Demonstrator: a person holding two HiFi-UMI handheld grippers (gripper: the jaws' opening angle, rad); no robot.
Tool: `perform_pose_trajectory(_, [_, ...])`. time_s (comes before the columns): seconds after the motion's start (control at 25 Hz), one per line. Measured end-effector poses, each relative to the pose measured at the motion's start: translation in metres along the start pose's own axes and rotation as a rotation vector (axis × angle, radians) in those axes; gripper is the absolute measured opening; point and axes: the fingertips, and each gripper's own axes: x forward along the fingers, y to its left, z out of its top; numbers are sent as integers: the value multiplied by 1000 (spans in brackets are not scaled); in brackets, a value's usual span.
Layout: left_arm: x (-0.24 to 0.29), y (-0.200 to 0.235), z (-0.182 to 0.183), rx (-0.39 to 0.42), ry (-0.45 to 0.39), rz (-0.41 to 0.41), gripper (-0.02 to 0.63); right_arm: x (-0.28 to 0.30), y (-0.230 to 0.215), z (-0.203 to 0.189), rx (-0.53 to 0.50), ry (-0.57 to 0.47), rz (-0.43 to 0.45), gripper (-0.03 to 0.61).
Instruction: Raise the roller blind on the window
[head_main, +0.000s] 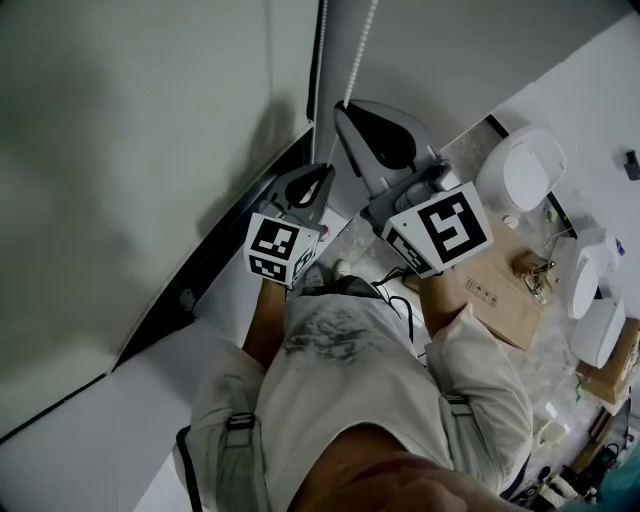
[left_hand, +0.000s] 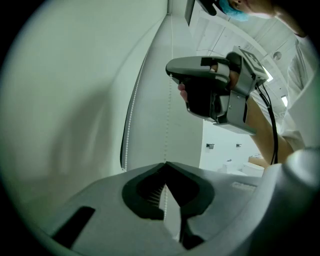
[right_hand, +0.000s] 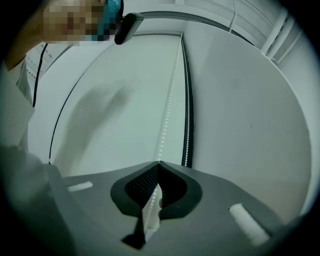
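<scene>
The white roller blind (right_hand: 115, 115) hangs flat over the window, with its white bead chain beside it in two strands. My right gripper (right_hand: 159, 163) is shut on one strand of the bead chain (right_hand: 170, 100); the other strand (right_hand: 188, 125) runs free along the dark frame. Lower down, my left gripper (left_hand: 165, 164) is shut on the bead chain (left_hand: 166, 125), which passes between its pads. The right gripper (left_hand: 215, 85) shows above it. In the head view the left gripper (head_main: 316, 172) sits below and left of the right gripper (head_main: 345, 108), and the bead chain (head_main: 362, 50) rises from them.
A dark window frame and sill (head_main: 200, 270) run diagonally below the blind (head_main: 120, 150). To the right on the floor lie cardboard boxes (head_main: 500, 295) and white round objects (head_main: 525, 170). A black cable (left_hand: 270, 125) trails from the right gripper.
</scene>
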Motion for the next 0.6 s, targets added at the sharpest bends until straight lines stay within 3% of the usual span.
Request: perform_pose_trajectory(0.6, [6, 1, -74, -27, 72, 12, 14, -9, 10, -66, 27, 74, 38, 11])
